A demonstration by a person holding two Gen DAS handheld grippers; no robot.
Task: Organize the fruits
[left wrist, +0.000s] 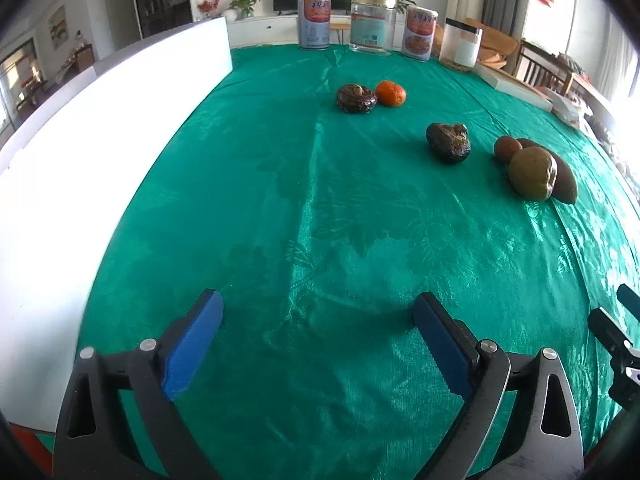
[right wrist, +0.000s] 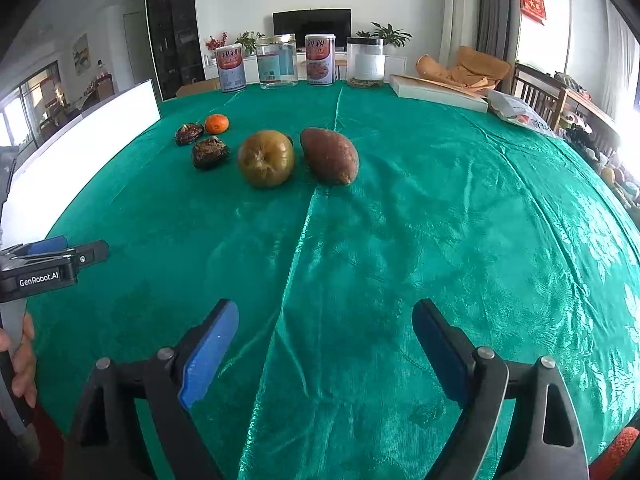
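Observation:
Several fruits lie on the green tablecloth (left wrist: 280,200). An orange (left wrist: 390,93) sits beside a dark wrinkled fruit (left wrist: 356,98); both show in the right wrist view, orange (right wrist: 216,123) and dark fruit (right wrist: 189,133). A second dark wrinkled fruit (left wrist: 448,142) (right wrist: 209,153) lies nearer. A greenish-brown apple (left wrist: 532,173) (right wrist: 266,157), a brown oblong fruit (left wrist: 566,180) (right wrist: 329,155) and a small brown round fruit (left wrist: 507,148) cluster together. My left gripper (left wrist: 318,312) is open and empty, well short of the fruits. My right gripper (right wrist: 325,320) is open and empty, near the front edge.
Two cans (left wrist: 314,22) (left wrist: 419,32), a clear jar (left wrist: 372,26) and a black-lidded jar (left wrist: 461,45) stand along the far edge. A white board (left wrist: 100,128) borders the left side. A flat white box (right wrist: 436,90) and a bag (right wrist: 520,114) lie at the far right.

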